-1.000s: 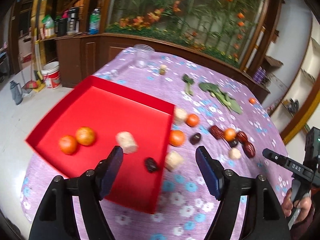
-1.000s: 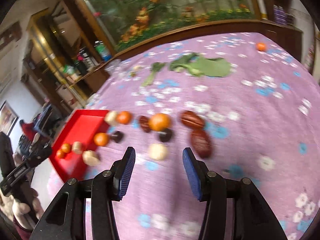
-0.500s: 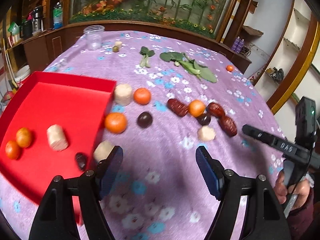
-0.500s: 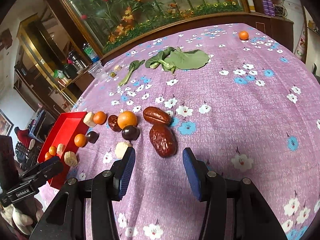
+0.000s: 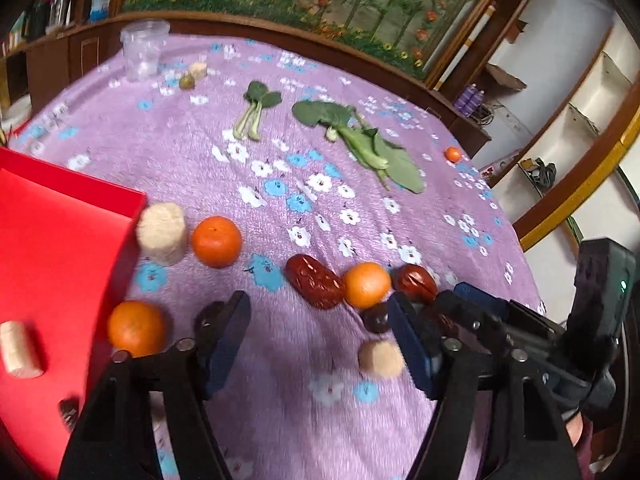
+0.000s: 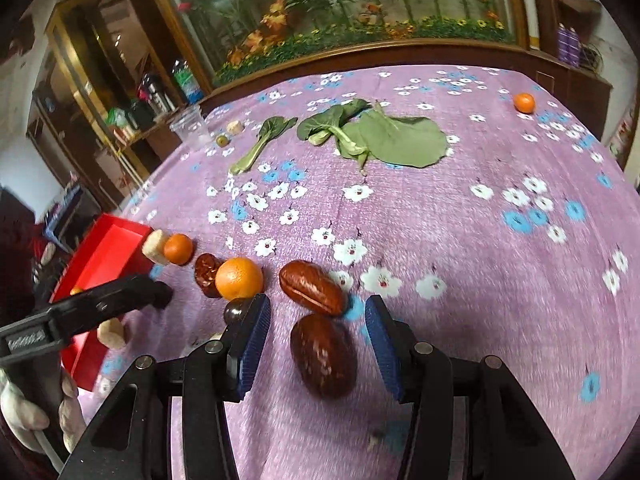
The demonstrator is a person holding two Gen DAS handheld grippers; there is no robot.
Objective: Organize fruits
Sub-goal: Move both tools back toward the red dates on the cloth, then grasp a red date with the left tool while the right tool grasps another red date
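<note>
A red tray at the left holds a beige chunk. Loose fruit lies beside it on the purple cloth: oranges, red dates and a dark plum. My left gripper hovers over bare cloth near them, jaws closing with nothing between them. My right gripper straddles a large red date; gaps show on both sides, so the pads do not press it. Another date and an orange lie just beyond.
Leafy greens and a clear plastic jar lie further back on the table. A small tangerine sits alone near the far right edge. A dark wooden ledge and planter run behind the table. A beige chunk lies by my left gripper's right finger.
The left gripper swung right, off the tray and toward the loose fruit, and its jaws narrowed. The right gripper came forward and lower until the large date lay between its fingers.
</note>
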